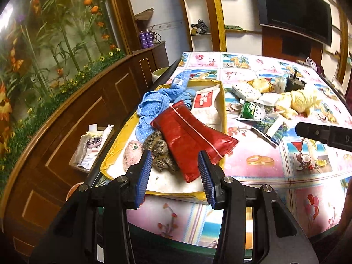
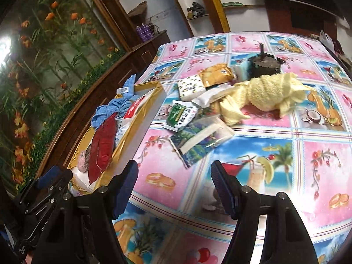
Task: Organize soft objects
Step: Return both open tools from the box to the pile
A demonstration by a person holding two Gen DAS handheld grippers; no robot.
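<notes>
Yellow towel (image 2: pixel 272 92) lies on table, well beyond empty right gripper (image 2: pixel 175 183).

A flower-and-bamboo mural (image 1: pixel 50 44) covers the left wall above dark wooden panelling (image 1: pixel 72 118). A black flat-screen television (image 1: pixel 297 11) hangs on the far wall beside gold-trimmed white shelves (image 1: pixel 198 22). Two purple bottles (image 1: pixel 146 38) stand on a wooden cabinet (image 1: pixel 154 52). The table (image 2: pixel 253 154) wears a glossy pink-and-blue patterned cloth. Glare brightens the mural's left edge.
</notes>
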